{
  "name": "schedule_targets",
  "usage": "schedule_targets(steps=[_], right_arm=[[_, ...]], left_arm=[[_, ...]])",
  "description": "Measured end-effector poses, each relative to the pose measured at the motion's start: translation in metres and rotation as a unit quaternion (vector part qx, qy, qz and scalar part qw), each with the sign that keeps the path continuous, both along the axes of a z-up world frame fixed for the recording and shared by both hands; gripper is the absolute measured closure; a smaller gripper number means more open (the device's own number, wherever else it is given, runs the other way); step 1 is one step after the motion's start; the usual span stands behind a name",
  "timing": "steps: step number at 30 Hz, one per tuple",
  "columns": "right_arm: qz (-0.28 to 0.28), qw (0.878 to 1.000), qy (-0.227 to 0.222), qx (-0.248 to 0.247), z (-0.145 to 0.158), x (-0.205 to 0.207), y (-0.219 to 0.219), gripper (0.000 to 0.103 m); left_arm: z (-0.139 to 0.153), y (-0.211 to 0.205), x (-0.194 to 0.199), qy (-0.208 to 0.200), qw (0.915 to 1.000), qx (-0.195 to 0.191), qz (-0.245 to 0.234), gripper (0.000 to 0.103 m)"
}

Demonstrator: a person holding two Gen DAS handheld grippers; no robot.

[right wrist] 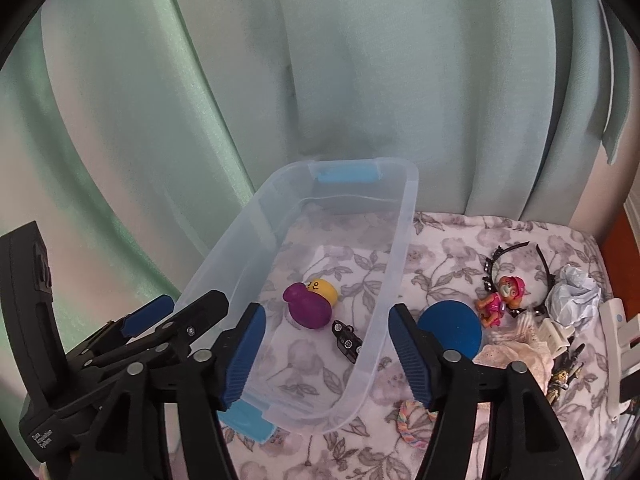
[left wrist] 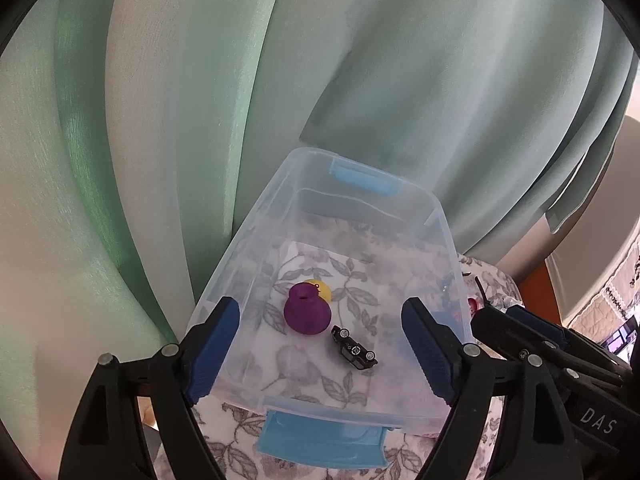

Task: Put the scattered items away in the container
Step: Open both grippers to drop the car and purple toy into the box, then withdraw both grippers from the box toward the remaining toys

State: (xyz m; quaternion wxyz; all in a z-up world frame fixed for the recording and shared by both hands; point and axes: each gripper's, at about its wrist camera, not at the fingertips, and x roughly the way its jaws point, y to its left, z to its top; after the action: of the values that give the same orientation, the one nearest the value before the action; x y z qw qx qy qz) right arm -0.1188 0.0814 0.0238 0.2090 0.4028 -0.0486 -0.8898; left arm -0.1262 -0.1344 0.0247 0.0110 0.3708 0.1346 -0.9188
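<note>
A clear plastic bin (left wrist: 256, 248) with blue latches stands on a floral cloth; it also shows in the right wrist view (right wrist: 404, 240). Inside lie a purple vase (left wrist: 306, 314), a yellow smiley ball (left wrist: 322, 289) and a black toy car (left wrist: 354, 347). My left gripper (left wrist: 320, 348) is open and empty above the bin's near end. My right gripper (right wrist: 326, 356) is open and empty over the bin's right wall. Scattered right of the bin are a blue disc (right wrist: 452, 330), a pink pup figure (right wrist: 500, 300), a black headband (right wrist: 516, 264) and a rainbow loop (right wrist: 414, 420).
Crumpled white paper (right wrist: 574, 294), lace cloth (right wrist: 516, 354), white clips (right wrist: 616, 344) and small metal bits (right wrist: 564, 372) lie at the far right. A green curtain (right wrist: 320, 80) hangs right behind the bin. The left gripper's body (right wrist: 100, 360) sits beside my right one.
</note>
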Motion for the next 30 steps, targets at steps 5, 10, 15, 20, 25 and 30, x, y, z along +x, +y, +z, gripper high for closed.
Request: schedule_targets(steps=[5,10,15,20,25,30], right_arm=[[-0.004,1.0,0.005,0.005,0.004,0.006,0.009,0.024],[-0.015,1.0,0.015,-0.001,0.01,0.012,0.022,0.009],[-0.028,0.999,0.021,-0.008,0.013,0.018,0.036,0.0],[-0.038,0.999,0.028,-0.016,0.017,0.025,0.049,0.0],[-0.046,0.998,0.039,-0.019,0.022,0.035,0.063,0.0],[-0.049,0.997,0.049,-0.023,0.026,0.044,0.076,0.0]], left_arm=[[0.002,0.008,0.001,0.001,1.0,-0.001,-0.004,0.018],[0.007,0.016,0.006,0.009,0.9999,-0.006,-0.005,0.013],[0.011,0.019,0.012,0.016,0.9999,-0.002,-0.004,0.005],[0.016,0.027,0.017,0.02,0.9997,-0.009,-0.009,0.003],[0.022,0.037,0.022,0.027,0.9994,-0.017,-0.014,0.003],[0.03,0.053,0.024,0.037,0.9984,-0.029,-0.03,0.003]])
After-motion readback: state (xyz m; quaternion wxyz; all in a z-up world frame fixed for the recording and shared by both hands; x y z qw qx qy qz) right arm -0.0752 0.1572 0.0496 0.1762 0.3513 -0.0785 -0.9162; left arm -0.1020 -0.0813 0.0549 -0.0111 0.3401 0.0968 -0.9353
